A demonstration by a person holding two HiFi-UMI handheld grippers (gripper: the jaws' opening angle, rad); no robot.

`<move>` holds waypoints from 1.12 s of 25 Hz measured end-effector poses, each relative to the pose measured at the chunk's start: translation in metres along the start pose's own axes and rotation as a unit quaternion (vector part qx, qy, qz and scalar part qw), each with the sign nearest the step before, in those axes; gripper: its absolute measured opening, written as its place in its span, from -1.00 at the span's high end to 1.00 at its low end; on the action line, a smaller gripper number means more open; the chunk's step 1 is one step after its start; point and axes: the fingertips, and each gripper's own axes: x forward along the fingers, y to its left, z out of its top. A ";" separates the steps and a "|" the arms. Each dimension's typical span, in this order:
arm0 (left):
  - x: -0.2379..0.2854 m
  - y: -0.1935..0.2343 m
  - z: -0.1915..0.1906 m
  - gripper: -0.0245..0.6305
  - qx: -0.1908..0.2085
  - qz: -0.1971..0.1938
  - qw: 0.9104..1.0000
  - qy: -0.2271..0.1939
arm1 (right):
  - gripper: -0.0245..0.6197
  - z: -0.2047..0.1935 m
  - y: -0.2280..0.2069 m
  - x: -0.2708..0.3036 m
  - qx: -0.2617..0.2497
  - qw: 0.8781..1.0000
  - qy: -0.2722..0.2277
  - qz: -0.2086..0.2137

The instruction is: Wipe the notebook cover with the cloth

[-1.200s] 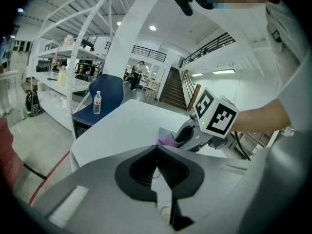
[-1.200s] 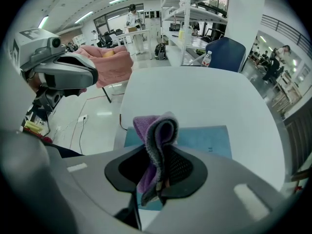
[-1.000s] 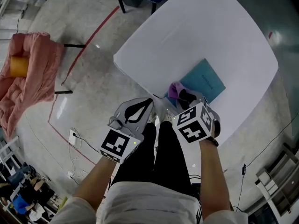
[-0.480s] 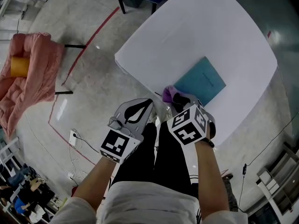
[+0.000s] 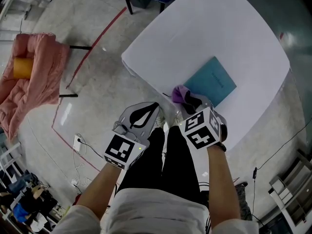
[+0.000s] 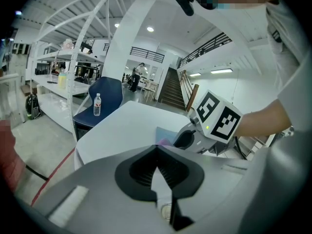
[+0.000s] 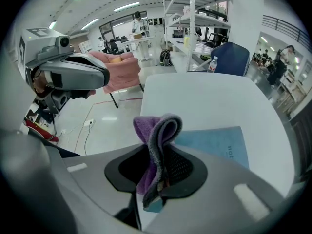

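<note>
Two grippers: right gripper (image 7: pixel 157 177) jaws pinch the purple cloth (image 7: pixel 155 130) at the blue notebook's (image 7: pixel 219 143) near corner. Left gripper (image 6: pixel 156 150) jaws are pressed together, empty, off the white surface (image 5: pixel 204 38).

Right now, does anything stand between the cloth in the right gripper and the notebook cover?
Nothing visible does. The right gripper holds the purple cloth in its jaws at the near corner of the blue notebook, whose cover lies bare on the white table.

The teal notebook (image 5: pixel 212 82) lies flat and closed on the white table (image 5: pixel 214 28), while the folded purple cloth (image 5: pixel 179 93), pinched in the right gripper (image 5: pixel 189 101), hangs at its near corner, perhaps touching it.
</note>
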 end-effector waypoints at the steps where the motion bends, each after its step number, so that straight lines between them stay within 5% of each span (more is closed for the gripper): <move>1: 0.000 0.000 -0.001 0.93 -0.003 0.000 1.000 0.003 | 0.58 0.000 -0.001 -0.002 0.004 1.000 -0.006 -0.001; 14: 0.003 -0.008 0.031 0.93 0.017 0.004 1.000 -0.005 | 0.58 0.005 -0.026 -0.059 0.069 0.993 -0.099 -0.013; 28: -0.008 -0.042 0.075 0.93 0.058 -0.005 0.998 -0.004 | 0.58 0.010 -0.029 -0.149 0.065 0.978 -0.193 -0.035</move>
